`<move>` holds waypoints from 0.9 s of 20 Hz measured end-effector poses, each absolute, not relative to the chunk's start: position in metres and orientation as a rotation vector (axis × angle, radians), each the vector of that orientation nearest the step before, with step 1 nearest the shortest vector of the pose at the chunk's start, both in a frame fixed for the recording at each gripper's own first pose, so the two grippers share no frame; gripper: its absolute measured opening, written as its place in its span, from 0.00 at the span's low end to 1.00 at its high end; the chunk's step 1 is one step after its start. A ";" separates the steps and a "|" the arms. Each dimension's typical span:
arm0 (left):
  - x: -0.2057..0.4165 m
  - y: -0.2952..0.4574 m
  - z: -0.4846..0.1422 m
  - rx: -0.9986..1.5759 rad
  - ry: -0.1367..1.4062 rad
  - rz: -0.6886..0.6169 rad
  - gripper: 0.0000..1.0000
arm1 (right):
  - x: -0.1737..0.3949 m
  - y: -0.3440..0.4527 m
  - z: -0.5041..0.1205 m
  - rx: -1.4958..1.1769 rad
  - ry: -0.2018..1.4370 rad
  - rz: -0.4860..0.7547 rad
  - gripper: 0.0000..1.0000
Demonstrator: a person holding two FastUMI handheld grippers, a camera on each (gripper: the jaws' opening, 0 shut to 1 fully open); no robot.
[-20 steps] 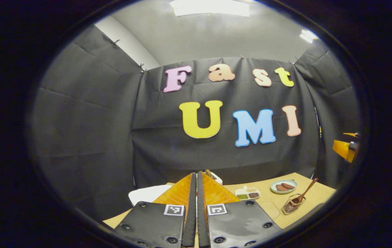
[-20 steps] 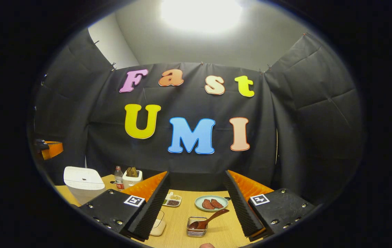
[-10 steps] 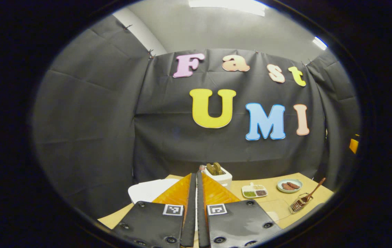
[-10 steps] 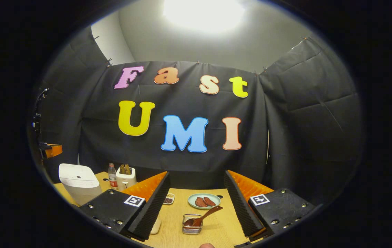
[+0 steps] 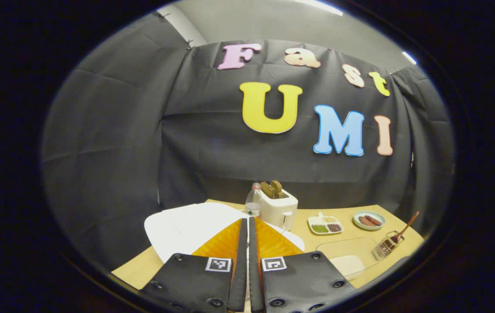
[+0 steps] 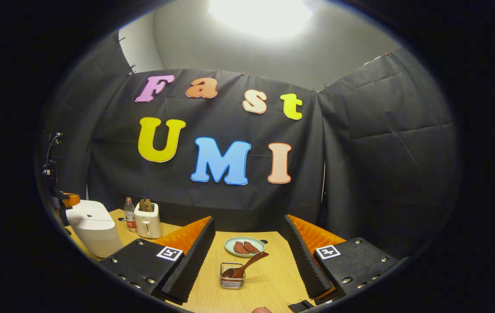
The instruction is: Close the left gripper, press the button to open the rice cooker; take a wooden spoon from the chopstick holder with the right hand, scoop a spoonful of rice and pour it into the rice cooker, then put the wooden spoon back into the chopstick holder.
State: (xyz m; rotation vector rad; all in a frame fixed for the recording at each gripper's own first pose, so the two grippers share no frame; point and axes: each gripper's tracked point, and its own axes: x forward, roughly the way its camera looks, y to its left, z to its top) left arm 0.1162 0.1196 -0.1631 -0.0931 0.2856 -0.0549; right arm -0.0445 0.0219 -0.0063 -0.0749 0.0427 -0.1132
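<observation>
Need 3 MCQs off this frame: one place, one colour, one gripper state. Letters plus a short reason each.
1. Where is the wooden spoon?
A. in the chopstick holder
B. on the green plate
C. in the right gripper

2. What colour is the rice cooker?
A. black
B. white
C. orange

3. How do the grippers stand?
A. both open
B. left gripper open, right shut
C. left shut, right open

Answers:
1. A, the spoon's bowl sits in the wire holder, handle leaning out.
2. B, its body and lid are white beside the toaster.
3. C, the left fingers meet with no gap; the right fingers stand wide apart, empty.
</observation>
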 end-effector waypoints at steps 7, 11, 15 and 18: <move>0.130 0.118 -0.218 -0.052 0.361 -0.040 0.12 | -0.043 0.023 -0.002 -0.108 0.045 -0.126 0.95; 0.133 0.120 -0.229 -0.051 0.379 -0.012 0.12 | -0.040 0.023 -0.001 -0.118 0.042 -0.117 0.95; 0.135 0.120 -0.221 -0.038 0.370 0.015 0.10 | -0.035 0.021 0.004 -0.122 0.025 -0.101 0.95; 0.137 0.124 -0.194 -0.025 0.320 0.049 0.10 | -0.030 0.017 0.004 -0.121 0.018 -0.085 0.95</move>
